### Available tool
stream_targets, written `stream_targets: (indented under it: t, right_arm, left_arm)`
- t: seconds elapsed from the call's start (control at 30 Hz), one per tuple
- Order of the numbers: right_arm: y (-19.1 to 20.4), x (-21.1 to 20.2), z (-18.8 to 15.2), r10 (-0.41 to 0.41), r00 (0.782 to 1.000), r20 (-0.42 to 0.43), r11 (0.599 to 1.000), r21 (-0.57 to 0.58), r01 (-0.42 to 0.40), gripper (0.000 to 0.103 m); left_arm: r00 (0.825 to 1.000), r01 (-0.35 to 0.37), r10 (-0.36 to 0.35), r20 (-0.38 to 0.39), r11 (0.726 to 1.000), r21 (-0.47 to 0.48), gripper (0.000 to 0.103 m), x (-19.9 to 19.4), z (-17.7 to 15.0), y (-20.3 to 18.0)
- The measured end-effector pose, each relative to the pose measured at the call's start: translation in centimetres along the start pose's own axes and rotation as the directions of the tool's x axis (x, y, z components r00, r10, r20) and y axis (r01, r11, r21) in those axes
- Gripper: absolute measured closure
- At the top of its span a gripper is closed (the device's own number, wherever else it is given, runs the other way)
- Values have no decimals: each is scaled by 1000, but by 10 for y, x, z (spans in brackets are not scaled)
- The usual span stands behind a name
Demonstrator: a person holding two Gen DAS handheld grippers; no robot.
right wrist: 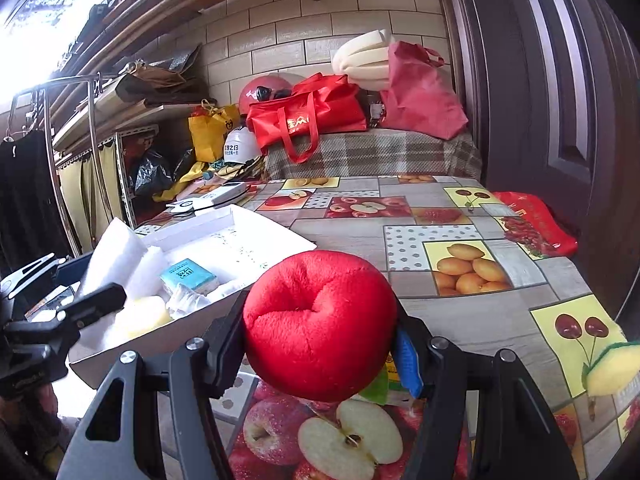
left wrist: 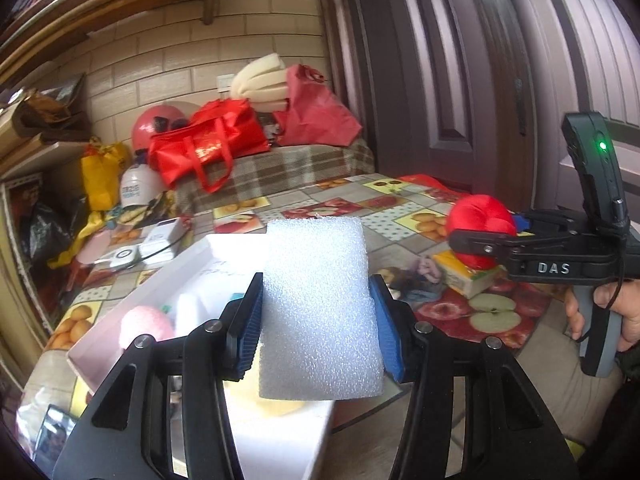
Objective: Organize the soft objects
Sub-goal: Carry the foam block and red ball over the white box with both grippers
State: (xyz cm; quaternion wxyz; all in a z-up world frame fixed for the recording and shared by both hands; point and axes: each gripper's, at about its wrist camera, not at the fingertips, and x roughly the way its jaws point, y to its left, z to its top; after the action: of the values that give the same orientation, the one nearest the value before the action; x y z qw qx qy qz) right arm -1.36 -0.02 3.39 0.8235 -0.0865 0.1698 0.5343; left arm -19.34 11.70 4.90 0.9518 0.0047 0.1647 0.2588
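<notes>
Both tools (left wrist: 316,332) (right wrist: 320,344) clamped, raised.

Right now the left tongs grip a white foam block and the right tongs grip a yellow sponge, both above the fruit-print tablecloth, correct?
Not quite. The right tongs grip a red plush ball, as the right wrist view shows; the yellow sponge lies on the fruit-print tablecloth. The left tongs do grip the white foam block.

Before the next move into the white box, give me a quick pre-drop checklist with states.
1. Left gripper shut on foam block: ok.
2. Right gripper shut on red plush ball: ok.
3. White box open on top: ok.
4. Free space in box: cannot tell; tissue pack and yellow sponge already fill the near end.
5. Grippers apart from each other: ok.
</notes>
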Motion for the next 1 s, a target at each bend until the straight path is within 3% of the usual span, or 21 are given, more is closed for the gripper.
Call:
stream_targets:
  t: [0.27,0.73,1.0]
  right_arm:
    - [16,10,0,28,999,-17,999,-22,-28,40]
    - [54,32,4,88,996,-19,992,-93,-89,40]
    - [84,65,18,108,994,-14,985,-131,-109,40]
  left_arm:
    - [999,-37,33,-23,986,-163,53,-1,-9,42]
    - [989,-144,137,-56,978,-149,53,7,-14,70]
    - [975,-222,213,-70,961,-167,53,22,-15,98]
